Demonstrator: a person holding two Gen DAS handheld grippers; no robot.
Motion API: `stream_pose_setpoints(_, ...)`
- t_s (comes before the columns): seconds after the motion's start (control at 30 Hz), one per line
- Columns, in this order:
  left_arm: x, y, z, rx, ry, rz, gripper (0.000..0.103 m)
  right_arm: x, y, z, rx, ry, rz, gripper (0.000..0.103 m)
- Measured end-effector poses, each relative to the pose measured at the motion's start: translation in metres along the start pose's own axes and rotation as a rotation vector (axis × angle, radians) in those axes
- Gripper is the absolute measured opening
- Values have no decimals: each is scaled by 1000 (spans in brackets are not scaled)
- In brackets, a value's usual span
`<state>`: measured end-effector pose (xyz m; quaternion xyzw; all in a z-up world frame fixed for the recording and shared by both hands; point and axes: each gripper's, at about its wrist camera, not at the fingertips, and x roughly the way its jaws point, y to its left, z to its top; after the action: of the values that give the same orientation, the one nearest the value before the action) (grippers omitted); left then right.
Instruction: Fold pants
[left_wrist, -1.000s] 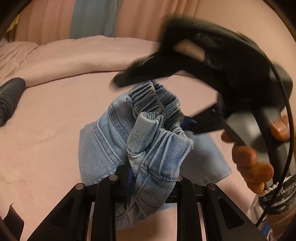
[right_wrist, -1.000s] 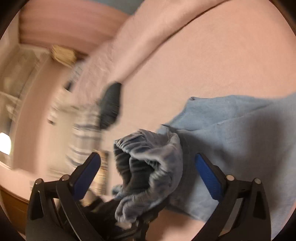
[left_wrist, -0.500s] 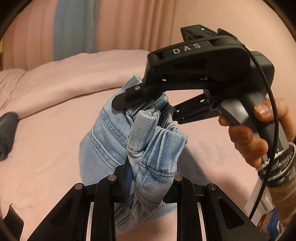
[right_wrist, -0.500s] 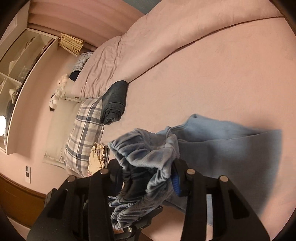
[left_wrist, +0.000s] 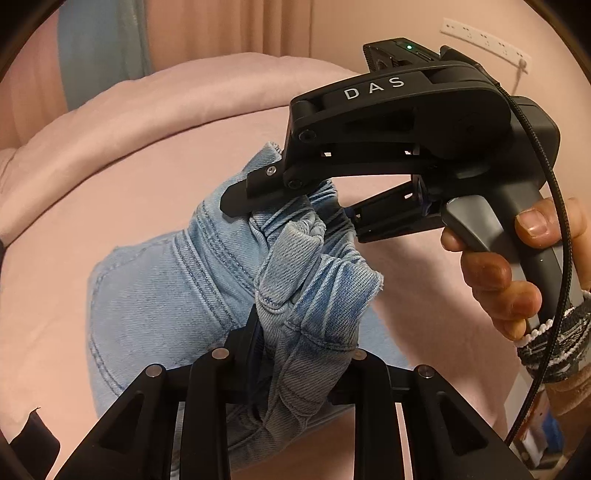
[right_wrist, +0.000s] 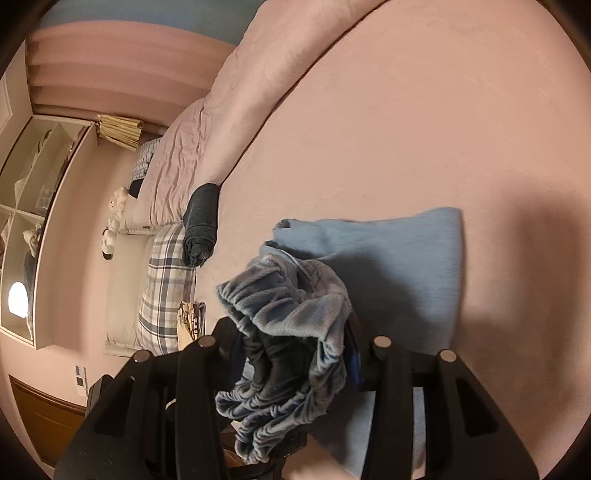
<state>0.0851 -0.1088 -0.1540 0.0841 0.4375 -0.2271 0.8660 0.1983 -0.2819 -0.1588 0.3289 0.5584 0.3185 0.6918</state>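
Note:
Light blue denim pants (left_wrist: 159, 295) are bunched and lifted off the pink bed. My left gripper (left_wrist: 295, 332) is shut on a gathered fold of the pants near the waistband. My right gripper (right_wrist: 295, 339) is shut on the elastic waistband (right_wrist: 280, 317); it also shows in the left wrist view (left_wrist: 291, 206), pinching the cloth just above my left gripper. The rest of the pants (right_wrist: 402, 266) drapes down onto the bed (right_wrist: 406, 110). The fingertips of both grippers are hidden by cloth.
A rolled dark garment (right_wrist: 201, 225) lies on the bed beside the folded pink duvet (right_wrist: 207, 140). A plaid pillow (right_wrist: 162, 291) and shelves (right_wrist: 33, 206) are beyond the bed's edge. A wall socket strip (left_wrist: 484, 40) is behind the right hand.
My right gripper was open around the waistband and has shut on it. Both grippers have lifted the bunched pants higher off the bed.

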Motion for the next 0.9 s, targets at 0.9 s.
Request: stream_pose_setpoints(0.9,2,-8,-8,-40,13,-99,66,-25,-22,-11,-69,-125,-177,67)
